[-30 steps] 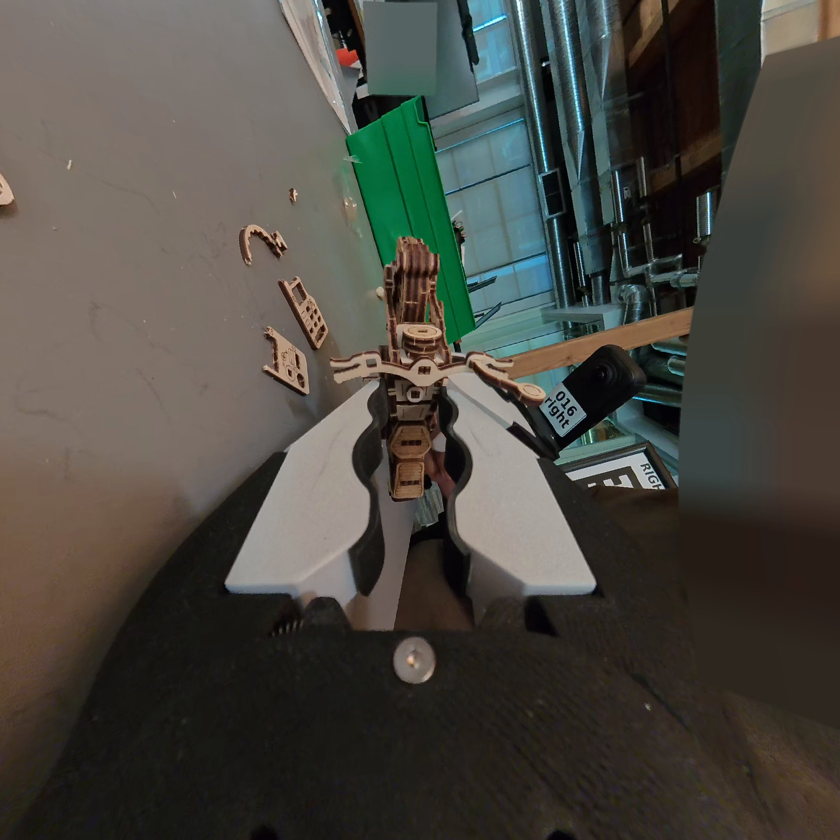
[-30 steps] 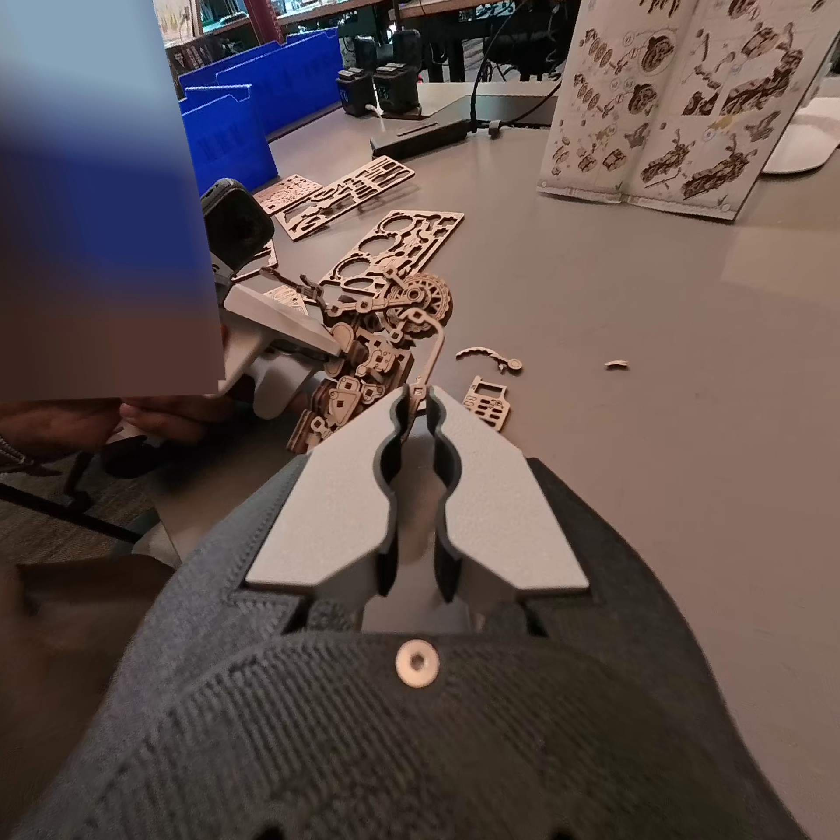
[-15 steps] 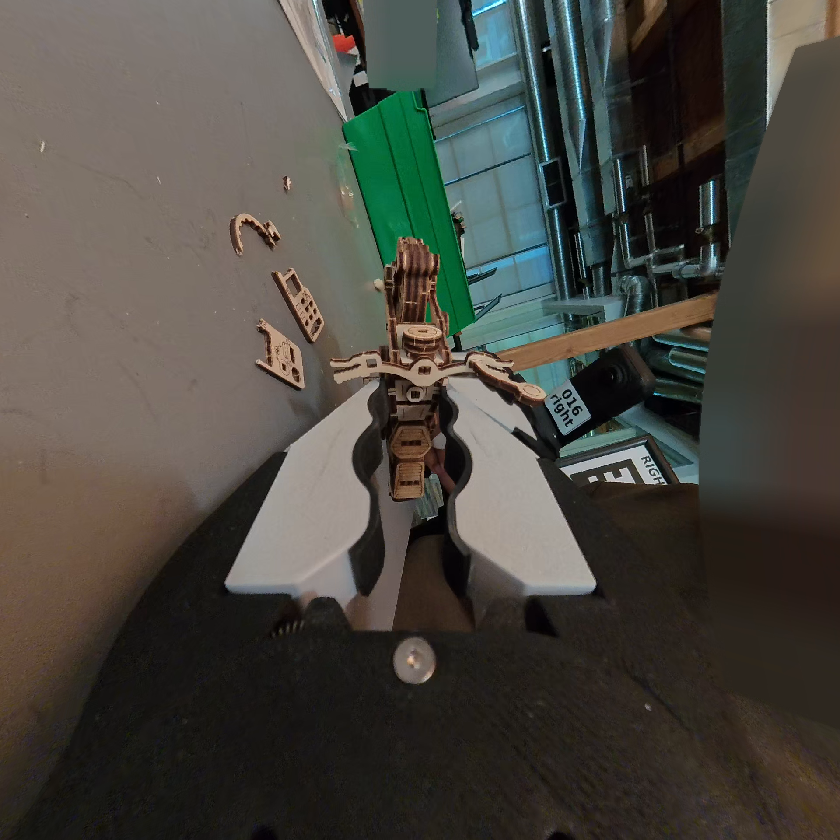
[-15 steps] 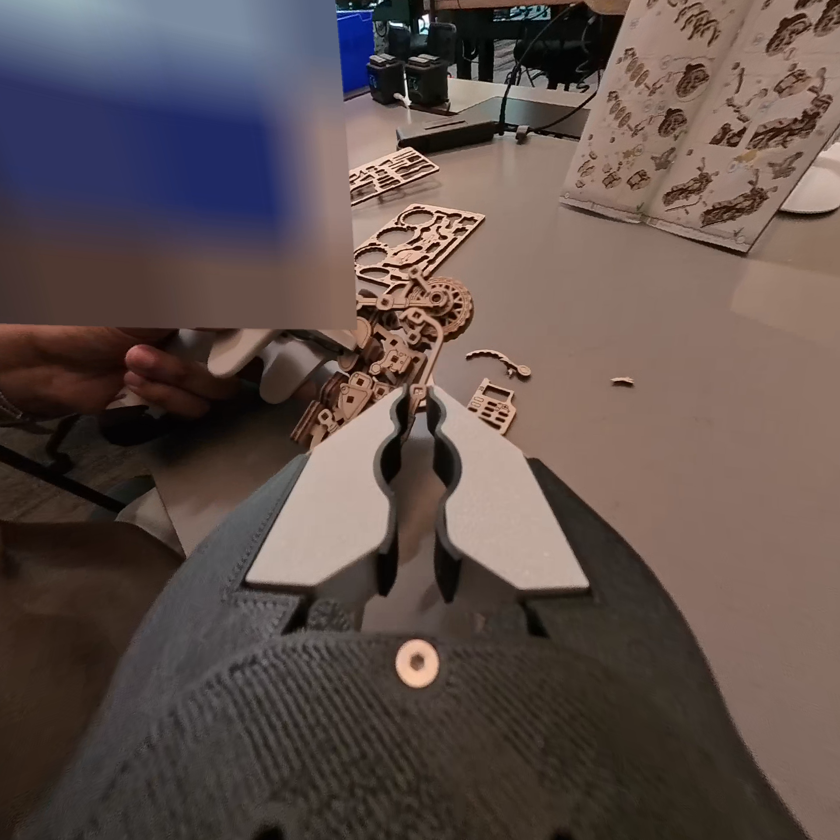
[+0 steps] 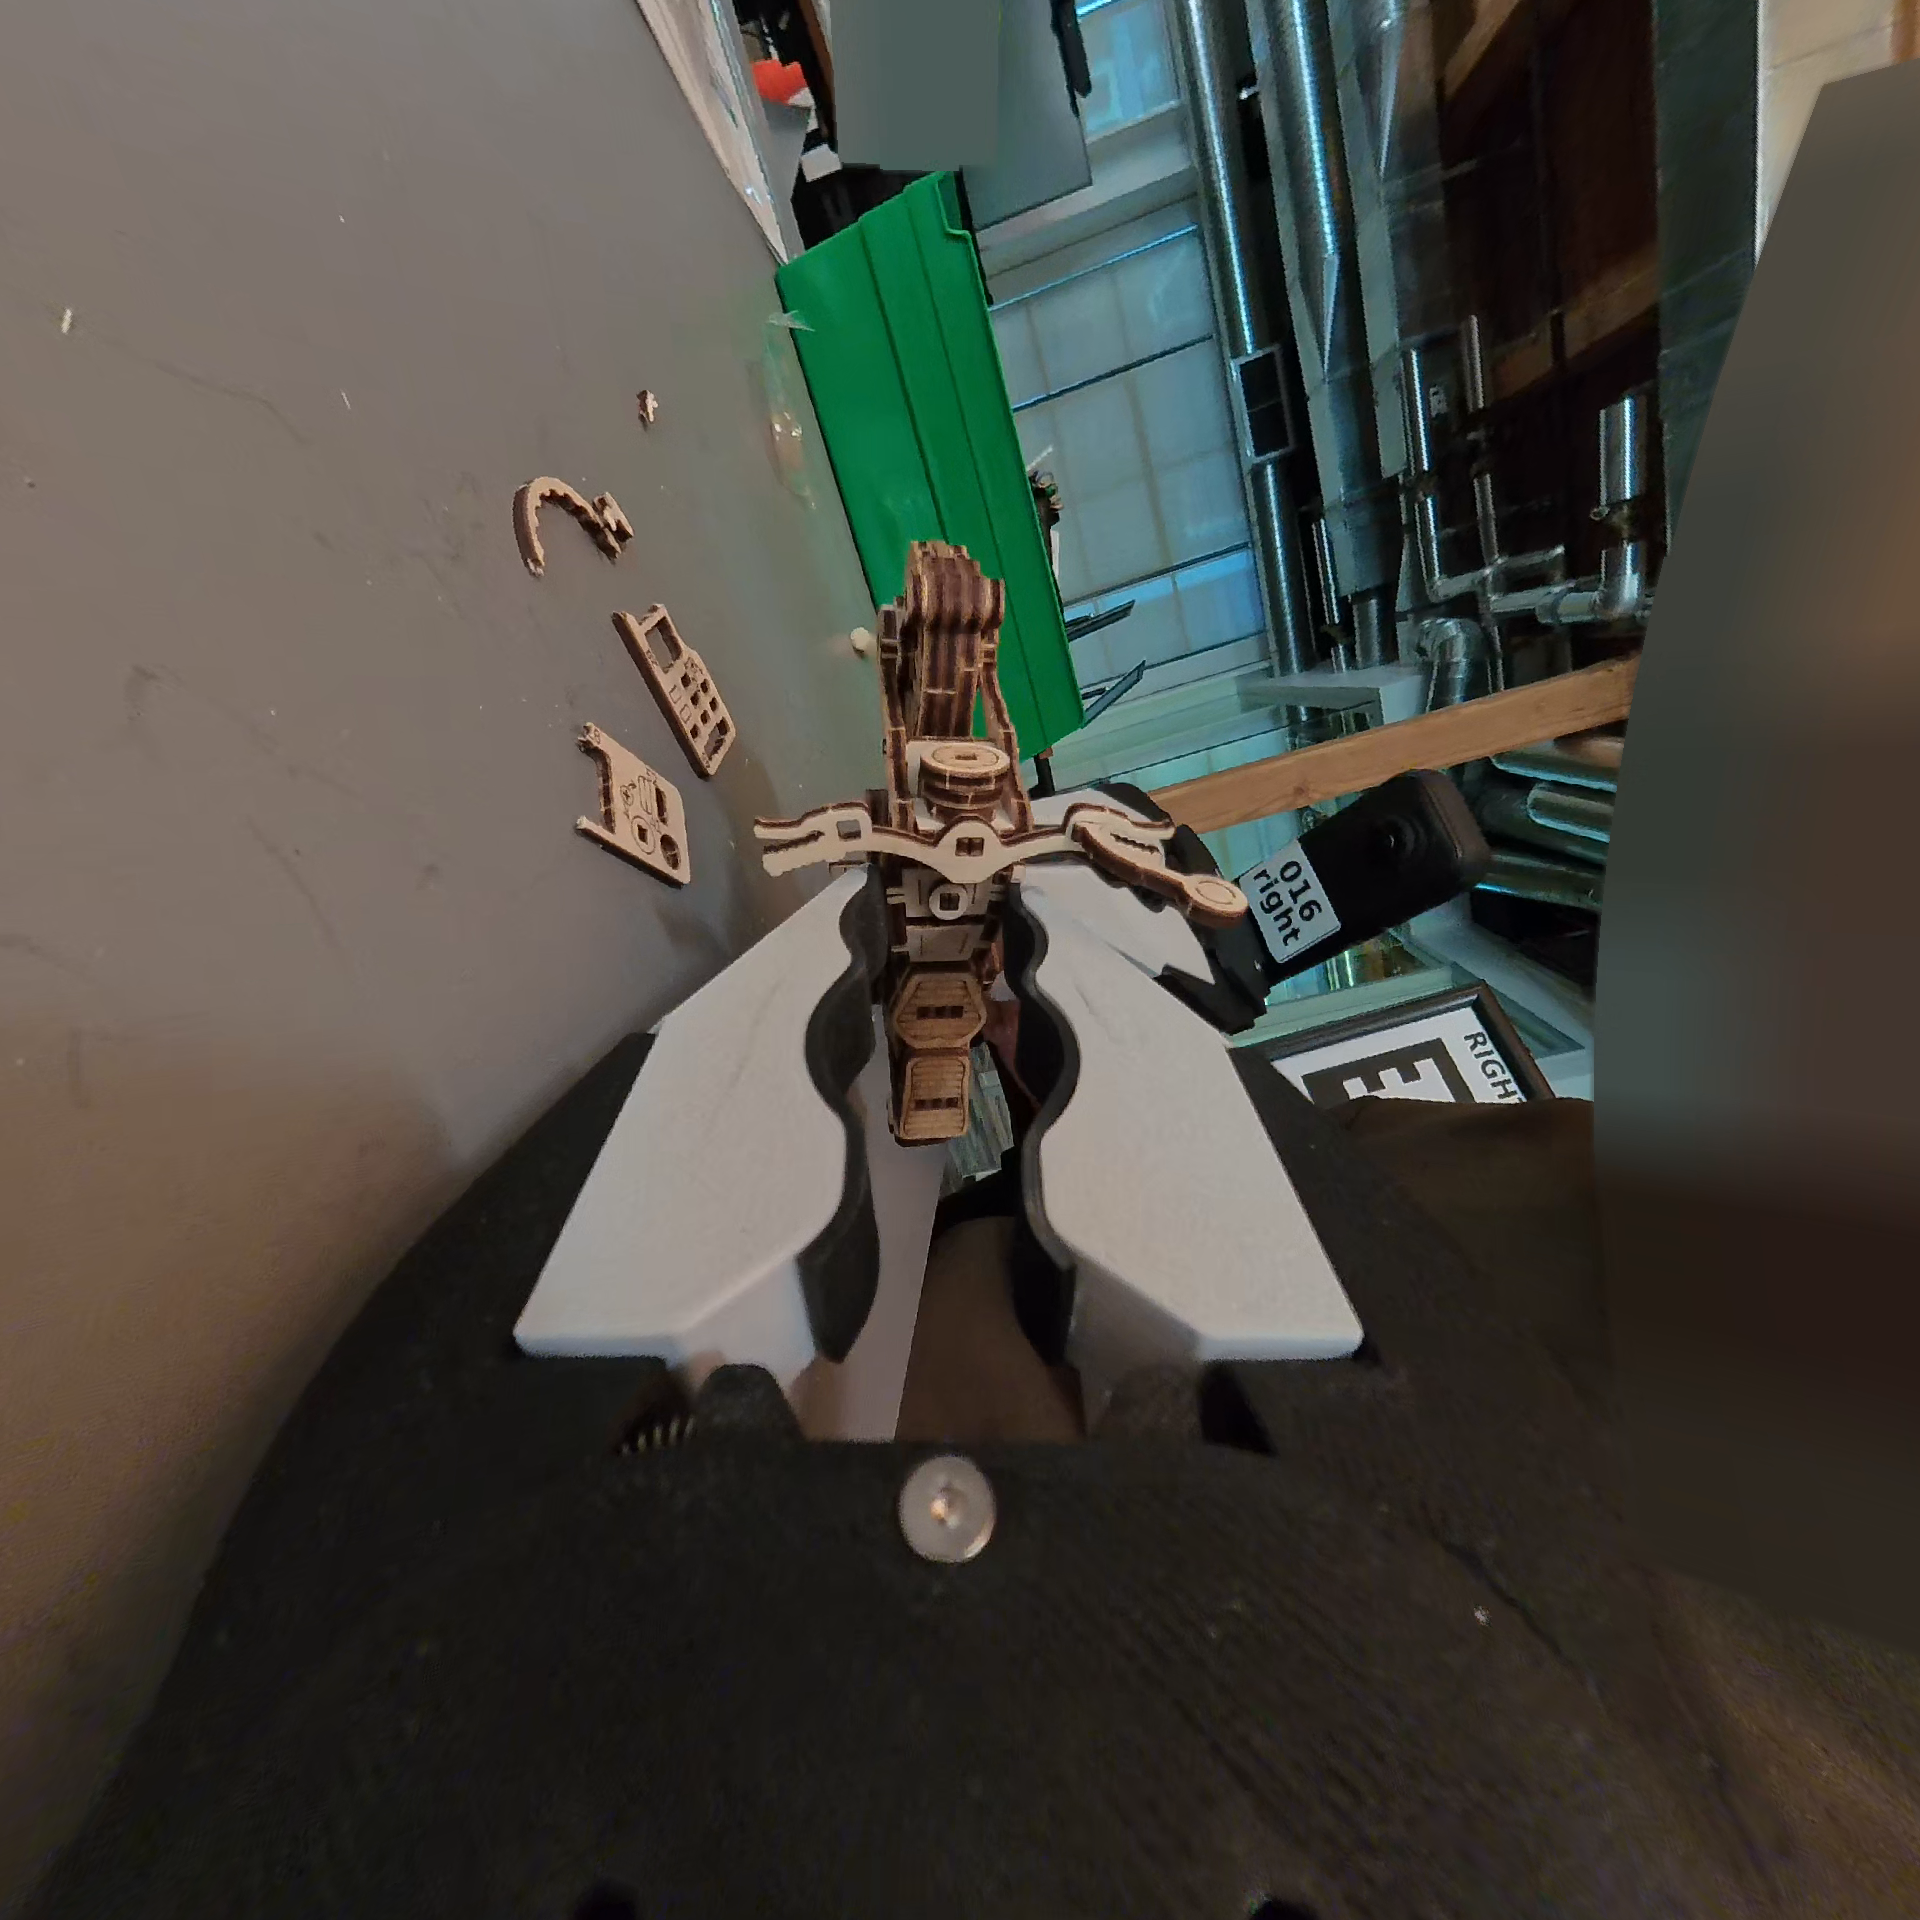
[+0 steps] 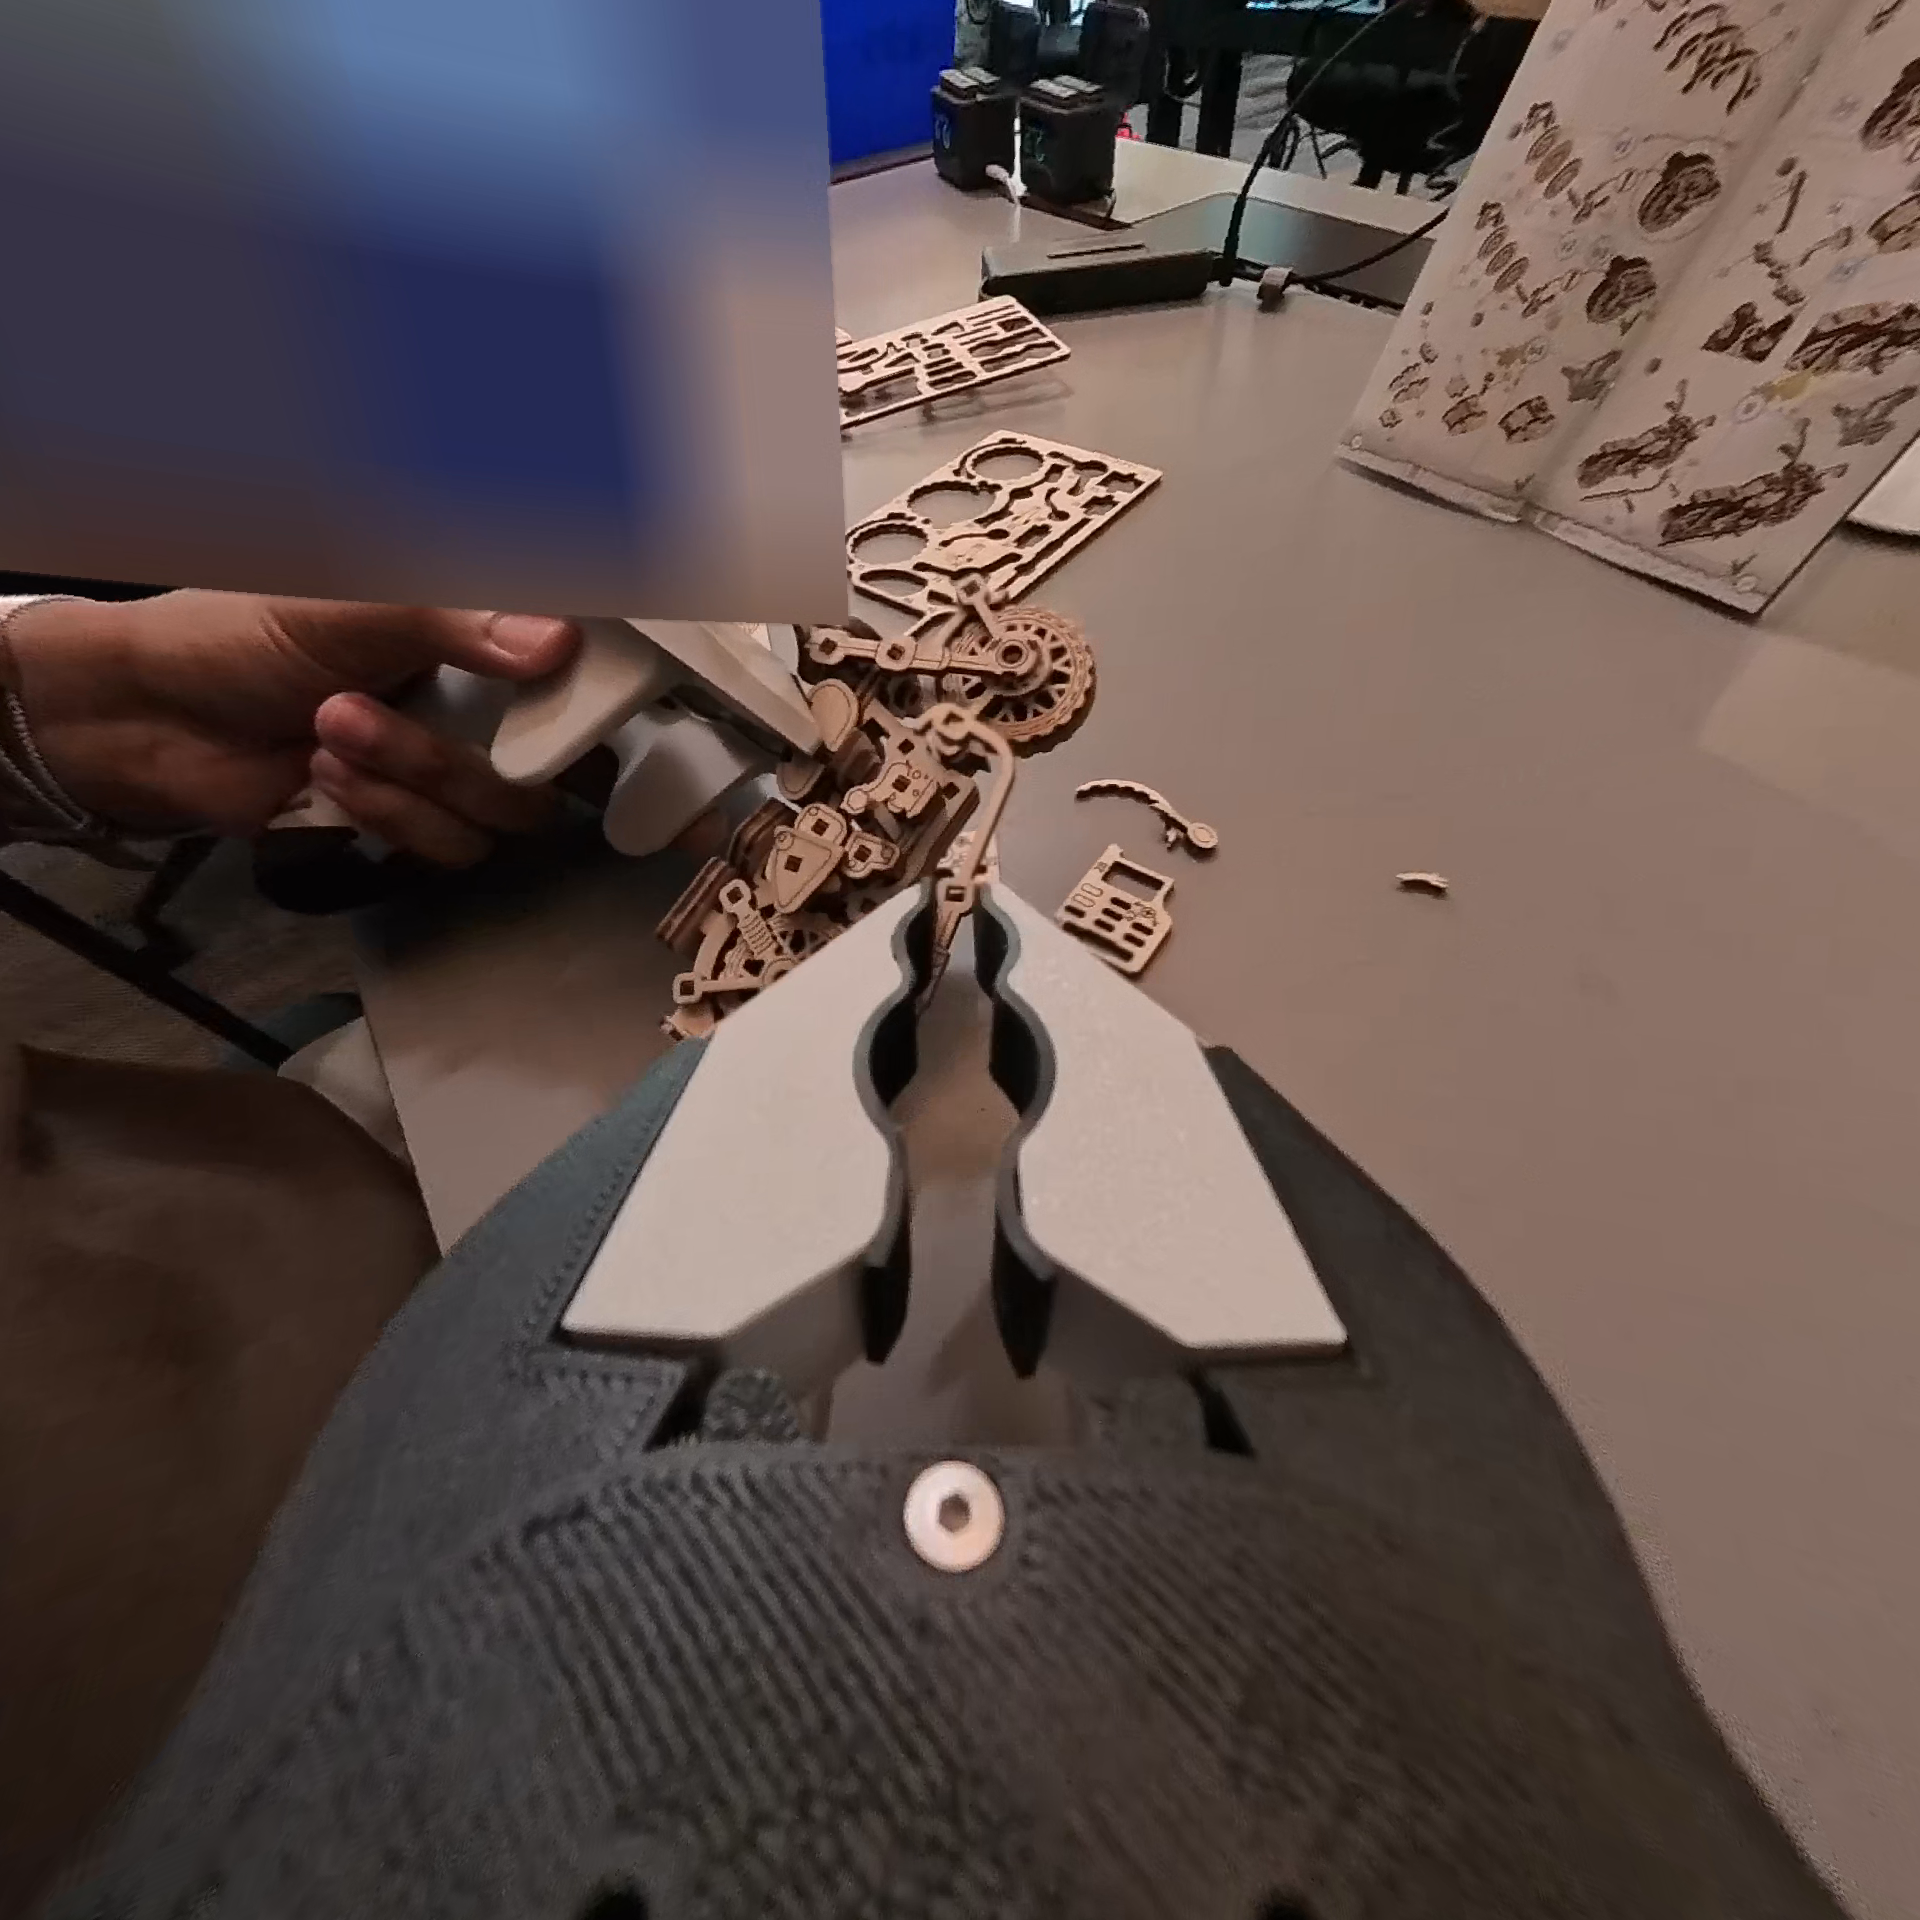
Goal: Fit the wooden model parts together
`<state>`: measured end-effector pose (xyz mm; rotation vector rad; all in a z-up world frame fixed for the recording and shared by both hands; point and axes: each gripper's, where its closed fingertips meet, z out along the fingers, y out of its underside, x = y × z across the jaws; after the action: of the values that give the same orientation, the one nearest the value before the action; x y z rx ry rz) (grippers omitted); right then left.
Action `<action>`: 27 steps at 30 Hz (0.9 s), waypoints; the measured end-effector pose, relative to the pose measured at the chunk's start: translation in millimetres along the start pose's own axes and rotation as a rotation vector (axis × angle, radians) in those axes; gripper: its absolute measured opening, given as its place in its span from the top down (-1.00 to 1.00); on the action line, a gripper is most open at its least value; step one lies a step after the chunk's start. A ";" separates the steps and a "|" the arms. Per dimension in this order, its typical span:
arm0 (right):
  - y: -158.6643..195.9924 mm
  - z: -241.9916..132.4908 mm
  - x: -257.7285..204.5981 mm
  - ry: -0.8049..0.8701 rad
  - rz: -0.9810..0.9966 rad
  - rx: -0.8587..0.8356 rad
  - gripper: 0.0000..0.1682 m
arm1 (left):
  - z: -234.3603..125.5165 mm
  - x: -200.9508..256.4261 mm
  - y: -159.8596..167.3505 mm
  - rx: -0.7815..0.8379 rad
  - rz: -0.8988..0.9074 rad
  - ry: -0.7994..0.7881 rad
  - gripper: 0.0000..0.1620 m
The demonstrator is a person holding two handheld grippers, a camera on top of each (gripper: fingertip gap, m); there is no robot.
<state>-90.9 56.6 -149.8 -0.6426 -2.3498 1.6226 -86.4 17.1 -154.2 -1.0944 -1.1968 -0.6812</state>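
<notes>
Mostly built, the wooden motorcycle (image 6: 883,790) sits clamped in the left hand-held gripper (image 5: 940,935); the right hand-held gripper (image 6: 951,904) pinches a curved strip (image 6: 987,800) against it, loose pieces (image 6: 1117,920) waiting beside it on the tabletop (image 6: 1455,1039).

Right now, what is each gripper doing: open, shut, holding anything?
Left gripper: shut on the wooden motorcycle model.
Right gripper: shut on a thin curved wooden part whose far end meets the model.
</notes>
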 end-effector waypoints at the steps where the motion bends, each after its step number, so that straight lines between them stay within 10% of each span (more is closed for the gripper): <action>1: 1.4 0.7 -0.6 0.002 -0.018 -0.010 0.94 | 0.3 0.2 0.5 -0.003 0.000 0.001 0.76; 27: 8.0 5.1 -15.7 -0.059 -0.024 -0.040 0.94 | 0.9 0.4 1.3 -0.003 -0.001 0.001 0.76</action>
<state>-77.3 47.4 -158.0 -0.5801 -2.4281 1.6092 -85.5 18.5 -154.2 -1.0960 -1.1957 -0.6851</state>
